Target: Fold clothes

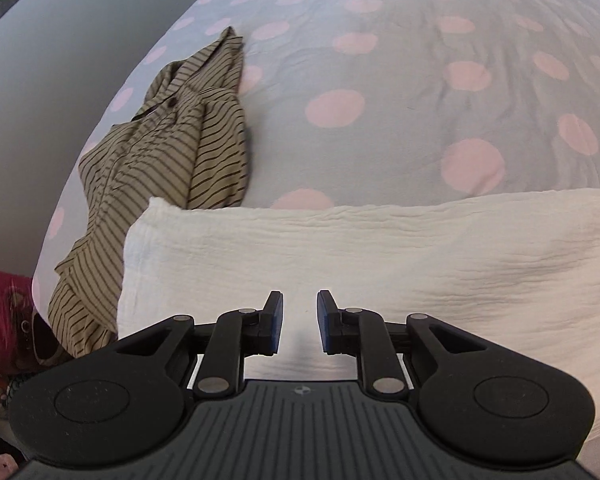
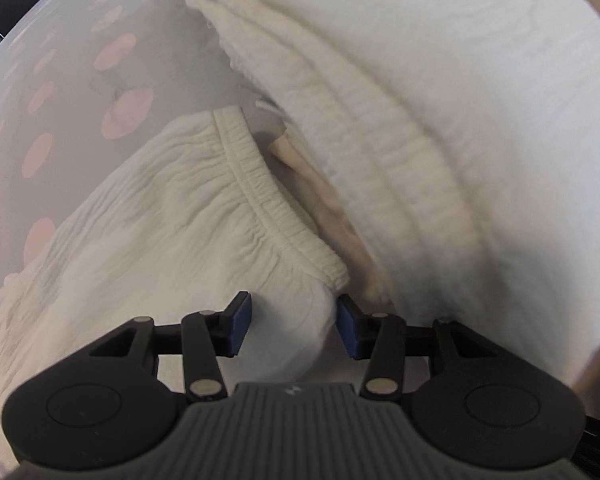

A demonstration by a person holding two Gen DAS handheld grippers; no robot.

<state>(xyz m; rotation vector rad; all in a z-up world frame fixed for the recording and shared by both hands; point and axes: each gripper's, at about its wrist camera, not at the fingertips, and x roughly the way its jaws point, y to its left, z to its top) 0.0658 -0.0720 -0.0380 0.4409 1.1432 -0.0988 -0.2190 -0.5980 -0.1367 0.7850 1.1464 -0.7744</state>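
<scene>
Grey bedsheet (image 1: 380,40) with pink dots carries the clothes, folding partly done.

White garment (image 1: 340,248) lies near, flat and doubled, its long axis running left to right; in the right wrist view its elastic waistband (image 2: 268,192) runs from far left to near right. Striped shirt (image 1: 172,148) at the left is crumpled, not yet folded. Left gripper (image 1: 300,322) is released above the cloth; right gripper (image 2: 294,326) is spread too, grasping nothing.

grey bedsheet with pink dots (image 1: 400,92), pink bag (image 1: 2,320) beside bed
</scene>
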